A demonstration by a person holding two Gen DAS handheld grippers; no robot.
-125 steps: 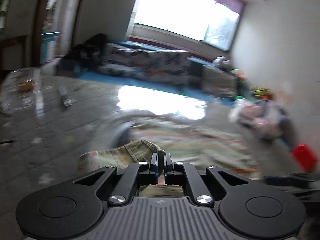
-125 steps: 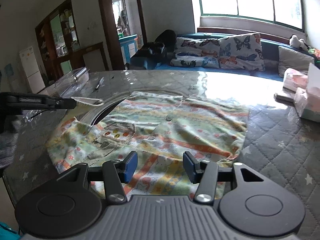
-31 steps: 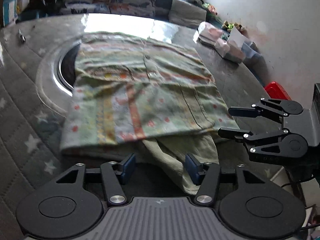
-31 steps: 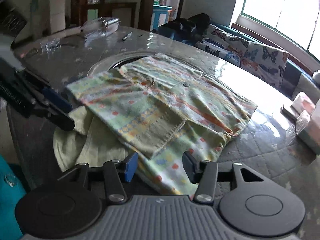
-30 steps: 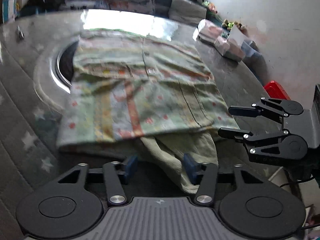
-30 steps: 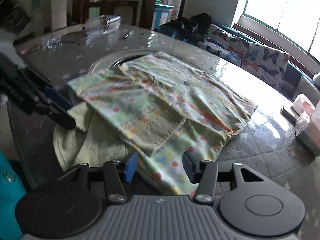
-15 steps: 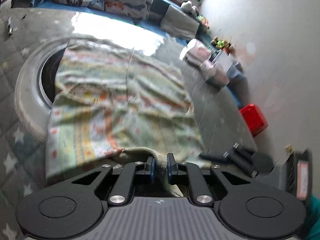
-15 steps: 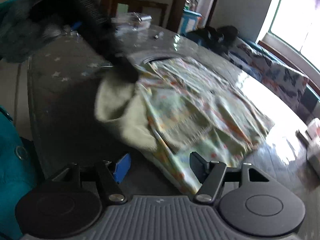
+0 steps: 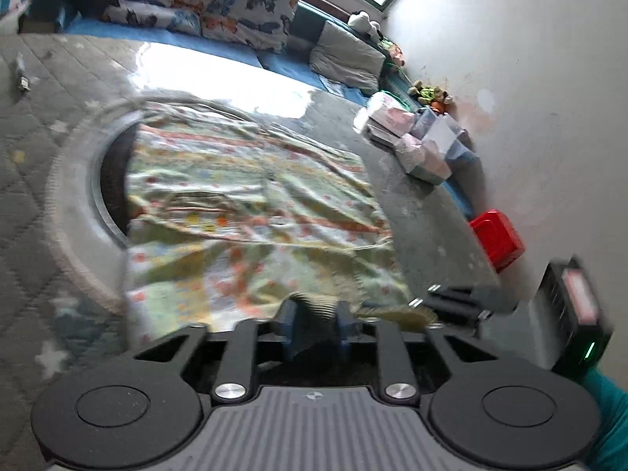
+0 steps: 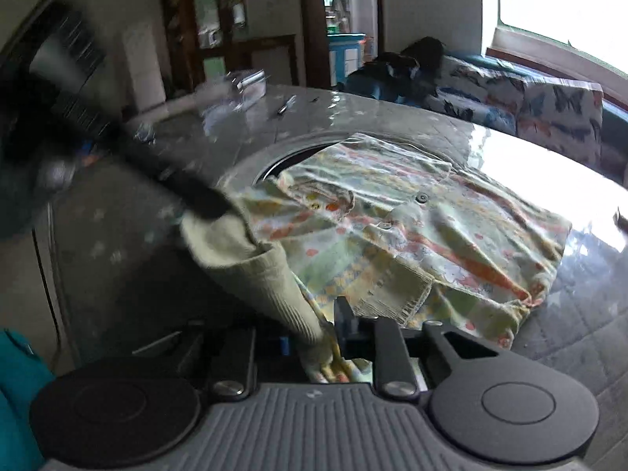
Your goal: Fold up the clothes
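Note:
A patterned shirt (image 9: 243, 204) in green, orange and yellow lies spread on the grey quilted table (image 9: 35, 125). Its cream ribbed hem (image 10: 271, 286) is lifted off the near edge and stretched between the two grippers. My left gripper (image 9: 316, 322) is shut on the ribbed hem, which bulges between its blue pads. In the right wrist view, blurred, the left gripper (image 10: 204, 202) pinches the hem's far end. My right gripper (image 10: 314, 333) is shut on the hem and patterned edge; the cloth hides its left finger. In the left wrist view the right gripper (image 9: 459, 298) shows blurred at the shirt's right corner.
A round raised ring (image 9: 74, 196) in the table lies partly under the shirt. Tissue packs (image 9: 416, 149) and a red box (image 9: 496, 239) sit by the right wall. A sofa with butterfly cushions (image 9: 212, 4) is behind. Clear containers (image 10: 243, 82) stand at the far corner.
Both grippers were open near the table's front edge a second ago. The left one shut on the hem first and lifted it; the right one has since shut on it too.

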